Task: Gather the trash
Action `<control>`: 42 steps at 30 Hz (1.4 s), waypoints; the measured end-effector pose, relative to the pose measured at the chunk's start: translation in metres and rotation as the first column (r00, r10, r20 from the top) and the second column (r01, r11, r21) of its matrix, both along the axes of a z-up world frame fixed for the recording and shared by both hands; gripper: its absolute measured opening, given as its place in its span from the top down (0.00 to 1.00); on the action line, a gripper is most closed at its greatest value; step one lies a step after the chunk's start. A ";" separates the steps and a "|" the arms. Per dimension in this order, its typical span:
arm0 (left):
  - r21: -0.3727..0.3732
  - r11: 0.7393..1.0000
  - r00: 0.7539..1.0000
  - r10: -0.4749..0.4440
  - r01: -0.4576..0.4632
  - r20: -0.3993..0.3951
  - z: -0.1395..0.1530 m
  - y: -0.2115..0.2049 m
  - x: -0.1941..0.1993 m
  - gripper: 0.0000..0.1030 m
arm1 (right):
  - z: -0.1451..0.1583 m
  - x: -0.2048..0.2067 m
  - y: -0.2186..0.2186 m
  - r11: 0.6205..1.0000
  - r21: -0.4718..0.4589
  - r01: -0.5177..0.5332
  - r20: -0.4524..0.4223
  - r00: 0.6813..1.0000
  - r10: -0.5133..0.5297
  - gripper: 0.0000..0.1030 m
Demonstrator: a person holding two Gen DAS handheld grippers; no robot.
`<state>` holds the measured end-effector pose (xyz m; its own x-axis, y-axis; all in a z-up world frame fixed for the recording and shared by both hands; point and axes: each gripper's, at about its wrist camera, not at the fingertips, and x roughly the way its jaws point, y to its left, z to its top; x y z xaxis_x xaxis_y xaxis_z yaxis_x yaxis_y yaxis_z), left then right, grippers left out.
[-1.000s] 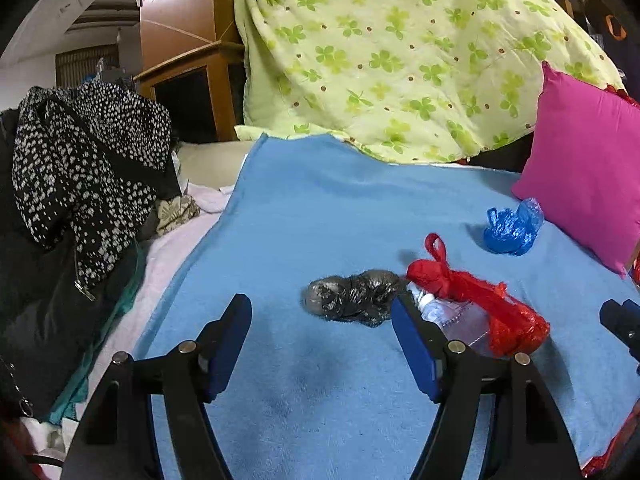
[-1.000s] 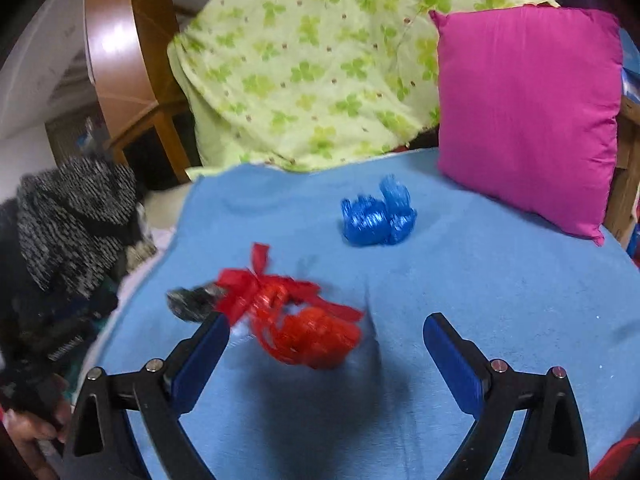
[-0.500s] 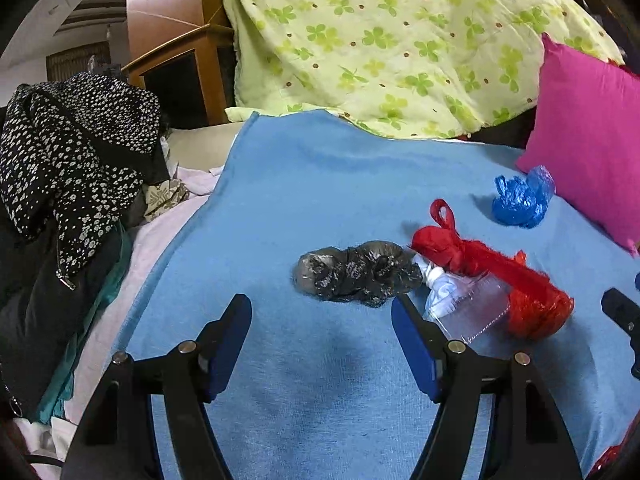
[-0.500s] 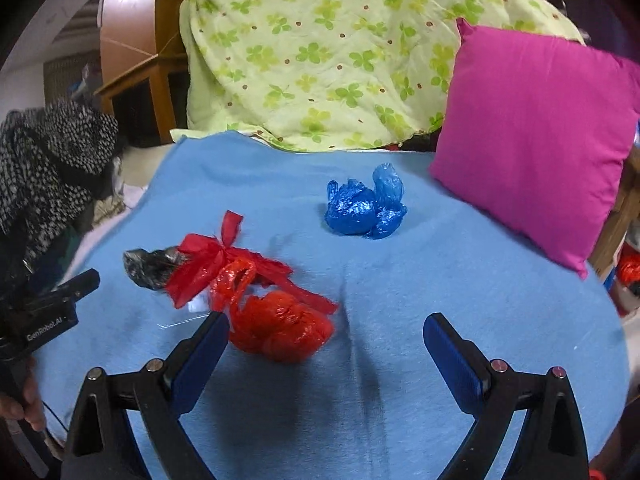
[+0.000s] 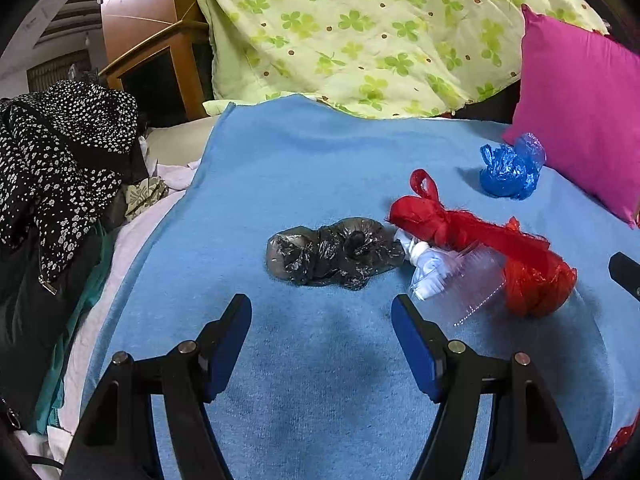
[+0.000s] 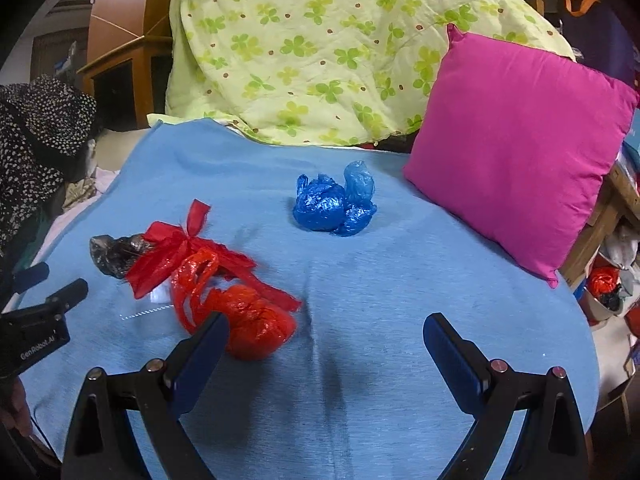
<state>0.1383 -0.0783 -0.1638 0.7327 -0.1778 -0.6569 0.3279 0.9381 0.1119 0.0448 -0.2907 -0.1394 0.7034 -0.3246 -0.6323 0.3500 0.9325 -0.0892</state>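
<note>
Trash lies on a blue blanket (image 5: 320, 160). A crumpled black bag (image 5: 334, 254) sits just ahead of my open, empty left gripper (image 5: 322, 314). Beside it on the right lie a clear plastic wrapper with white tissue (image 5: 448, 276) and a red bag (image 5: 480, 240). A blue bag (image 5: 508, 168) lies farther right by the pillow. In the right wrist view, my open, empty right gripper (image 6: 326, 330) hovers over the blanket, its left finger next to the red bag (image 6: 224, 280). The blue bag (image 6: 334, 200) lies ahead and the black bag (image 6: 116, 252) far left.
A magenta pillow (image 6: 516, 140) leans at the right. A green clover quilt (image 5: 360, 32) is heaped at the back. Black spotted clothing (image 5: 60, 152) is piled at the left. A wooden cabinet (image 5: 152, 52) stands behind. The left gripper shows in the right wrist view (image 6: 40, 320).
Both grippers have pulled back and risen a little, so the trash sits farther ahead in view. The right view has swung right. Nothing was grasped.
</note>
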 end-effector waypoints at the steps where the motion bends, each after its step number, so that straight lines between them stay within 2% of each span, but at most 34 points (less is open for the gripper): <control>1: 0.000 1.000 1.000 -0.002 0.002 0.000 0.000 -0.001 0.000 0.29 | 0.000 0.001 0.000 1.000 -0.003 -0.001 -0.001 1.000 0.001 0.04; 34: 0.016 1.000 0.999 -0.026 0.026 -0.032 -0.008 -0.005 0.004 0.29 | -0.005 0.006 0.003 1.000 -0.015 0.001 -0.030 1.000 -0.001 0.04; 37: 0.026 0.999 0.999 -0.022 0.023 -0.042 -0.010 -0.005 0.005 0.29 | -0.007 0.008 0.000 1.000 0.018 -0.015 -0.035 0.999 0.015 0.04; 42: -0.008 1.000 0.997 -0.009 0.008 -0.073 -0.011 0.002 0.012 0.29 | -0.017 0.015 -0.006 0.980 0.172 -0.095 -0.035 0.994 0.102 0.04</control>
